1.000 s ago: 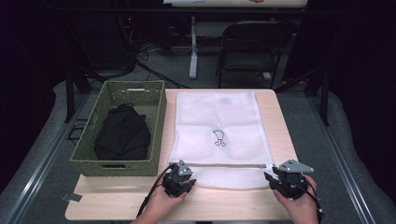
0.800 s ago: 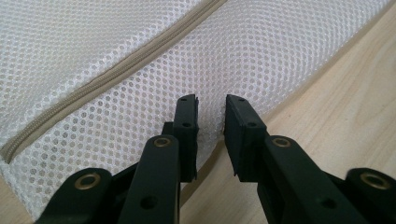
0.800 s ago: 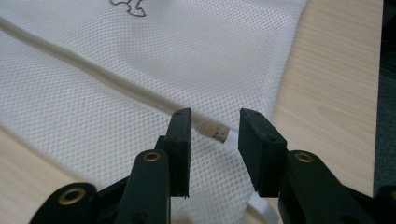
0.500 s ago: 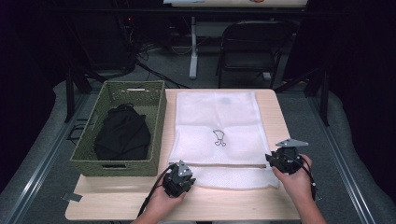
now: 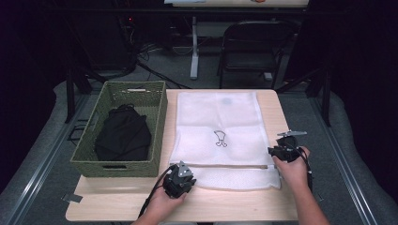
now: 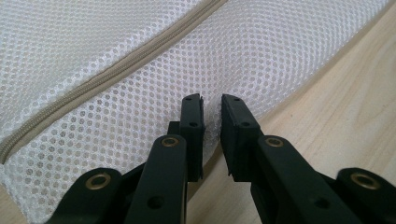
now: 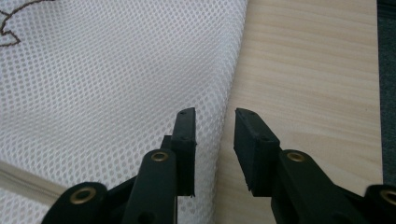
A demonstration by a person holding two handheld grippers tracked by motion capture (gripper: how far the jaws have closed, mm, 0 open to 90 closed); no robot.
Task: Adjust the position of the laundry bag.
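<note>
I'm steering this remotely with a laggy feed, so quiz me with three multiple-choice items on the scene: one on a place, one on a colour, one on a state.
1. Where does the black garment lie?
A. in the green basket
B. on the mesh bag
C. on the floor

2. What colour is the mesh bag?
A. blue
B. white
C. black

3. How does the left gripper stand?
A. wide open above the basket
B. lying unused on the table
C. pinching the bag's near edge

Key: 1 A, the dark cloth sits inside the woven walls; 2 B, the netting is white with a beige zip; 3 C, its jaws squeeze a fold of mesh.
</note>
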